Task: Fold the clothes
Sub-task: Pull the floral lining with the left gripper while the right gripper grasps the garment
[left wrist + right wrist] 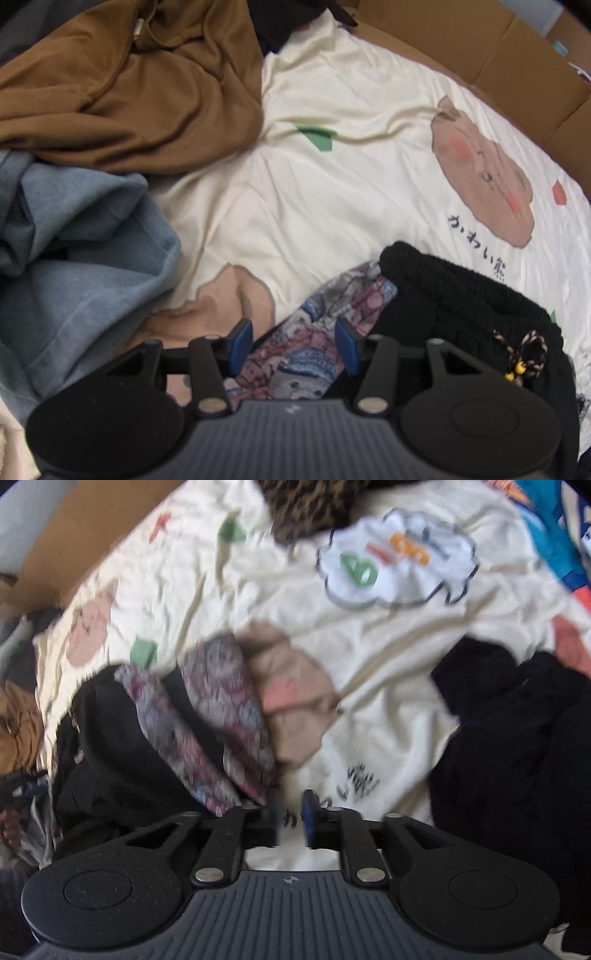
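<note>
Your left hand-held gripper [293, 345] is nearest in the left wrist view, its blue fingertips [242, 343] spread wide with a strip of patterned cloth [314, 332] running between them; the tips do not press on it, so nothing is gripped. That patterned cloth is part of a pair of black shorts [461, 299] lying just right of the gripper, with a bunched elastic waistband and a striped drawstring [524, 354] ending in yellow beads. All of it rests on a cream sheet [332, 166] printed with pink-cheeked bears. To the left lies a crumpled light blue garment [85, 240], and beyond it a brown garment [129, 81] heaped on the sheet. A cardboard box [498, 55] edges the sheet at the far right.

Your right hand-held gripper [293, 821] has its tips only a narrow gap apart, with bare sheet [369, 646] between them and nothing held; this view is blurred. Just ahead and to the left are the black shorts [110, 738] with the patterned cloth [221, 709] folded over them. To the right sits a dark pile of clothes [517, 738]. Farther off, a dark spotted garment [306, 509] lies at the top edge of the sheet.
</note>
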Demonstrator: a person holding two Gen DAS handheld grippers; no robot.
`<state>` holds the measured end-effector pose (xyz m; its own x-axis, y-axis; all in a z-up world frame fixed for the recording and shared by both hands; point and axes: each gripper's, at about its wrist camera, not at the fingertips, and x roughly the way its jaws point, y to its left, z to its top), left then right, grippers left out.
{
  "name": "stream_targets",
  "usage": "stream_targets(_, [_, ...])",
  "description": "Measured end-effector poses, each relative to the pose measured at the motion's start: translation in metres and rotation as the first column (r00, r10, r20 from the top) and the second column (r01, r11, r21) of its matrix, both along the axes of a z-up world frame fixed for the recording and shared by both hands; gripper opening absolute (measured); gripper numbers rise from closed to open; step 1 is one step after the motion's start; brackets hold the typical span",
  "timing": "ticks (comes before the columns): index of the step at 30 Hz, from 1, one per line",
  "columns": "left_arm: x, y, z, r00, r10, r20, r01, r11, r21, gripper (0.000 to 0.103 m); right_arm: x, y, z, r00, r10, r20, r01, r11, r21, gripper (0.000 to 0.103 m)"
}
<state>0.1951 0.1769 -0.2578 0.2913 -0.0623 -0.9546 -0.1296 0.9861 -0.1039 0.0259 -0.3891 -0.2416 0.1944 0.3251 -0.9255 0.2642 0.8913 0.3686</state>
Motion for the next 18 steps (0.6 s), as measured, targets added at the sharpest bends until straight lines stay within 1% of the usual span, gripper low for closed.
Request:
stream_targets(2, [0.002, 0.002, 0.002, 1.0, -0.005, 0.009, 0.005, 1.0, -0.002, 0.052, 0.004, -0.002, 0.009, 0.999, -0.001, 0.046, 0.001, 1.0, -0.009, 0.035])
stream_targets(5, [0.01, 0.001, 0.001, 1.0, -0.009, 0.012, 0.009, 1.0, -0.009, 0.052, 0.023, 0.005, 0.017, 0.993, 0.035, 0.113, -0.035, 0.999, -0.003, 0.035])
stream_targets(8, [0.016, 0.0, 0.0, 1.0, -0.003, 0.025, 0.003, 1.0, -0.018, 0.052, 0.051, 0.026, 0.018, 0.984, 0.072, 0.165, -0.075, 0.997, 0.015, 0.035])
stream_targets(10, [0.02, -0.002, -0.003, 0.999, -0.009, 0.031, 0.01, 1.0, -0.03, 0.052, 0.072, 0.04, 0.016, 0.976, 0.109, 0.187, -0.115, 0.993, 0.021, 0.035])
stream_targets(13, [0.026, -0.009, -0.006, 0.999, -0.026, 0.033, 0.027, 0.999, -0.028, 0.052, 0.101, 0.065, 0.011, 0.961, 0.176, 0.213, -0.186, 0.982, 0.028, 0.035])
stream_targets(18, [0.035, -0.019, -0.009, 0.998, -0.046, 0.036, 0.047, 0.998, -0.032, 0.052, 0.135, 0.104, 0.002, 0.928, 0.287, 0.239, -0.302, 0.953, 0.028, 0.035])
